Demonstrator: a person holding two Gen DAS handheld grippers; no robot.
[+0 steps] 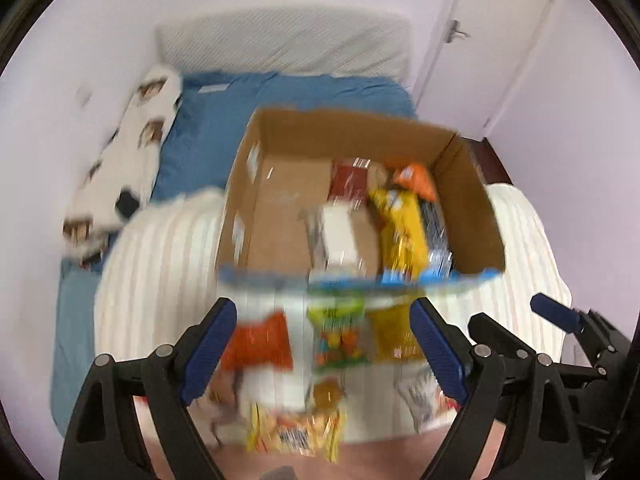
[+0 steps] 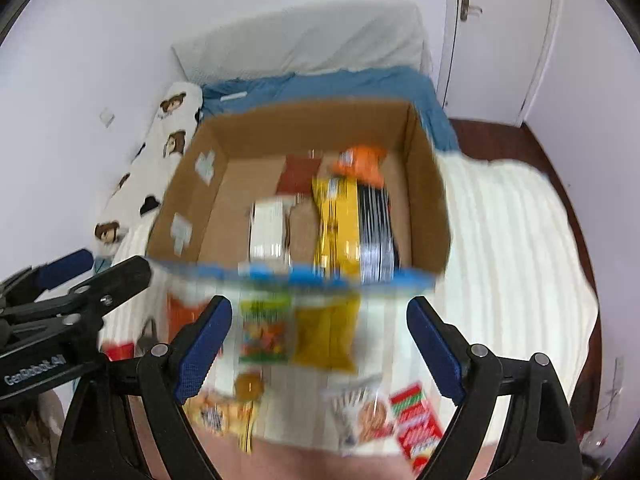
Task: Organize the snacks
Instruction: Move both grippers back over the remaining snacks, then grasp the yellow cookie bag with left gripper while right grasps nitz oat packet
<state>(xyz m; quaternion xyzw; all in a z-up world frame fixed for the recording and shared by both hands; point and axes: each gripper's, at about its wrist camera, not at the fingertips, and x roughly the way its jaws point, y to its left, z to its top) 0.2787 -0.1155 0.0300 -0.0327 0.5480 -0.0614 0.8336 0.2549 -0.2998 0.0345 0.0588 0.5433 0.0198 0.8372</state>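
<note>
I see both my left gripper (image 1: 322,344) and right gripper (image 2: 318,342) with fingers wide apart, holding nothing, above snacks (image 1: 340,336) near the box (image 1: 276,128) on the bed (image 1: 160,264).

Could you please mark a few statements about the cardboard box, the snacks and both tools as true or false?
1. The open brown cardboard box already holds a yellow snack bag. True.
2. The left tool grips a packet. False: it stands open, empty.
3. The box sits on a bare wooden table. False: it rests on a white ribbed blanket over a bed.
4. A green packet of colourful sweets lies outside the box. True.
5. The right tool is open. True.
</note>
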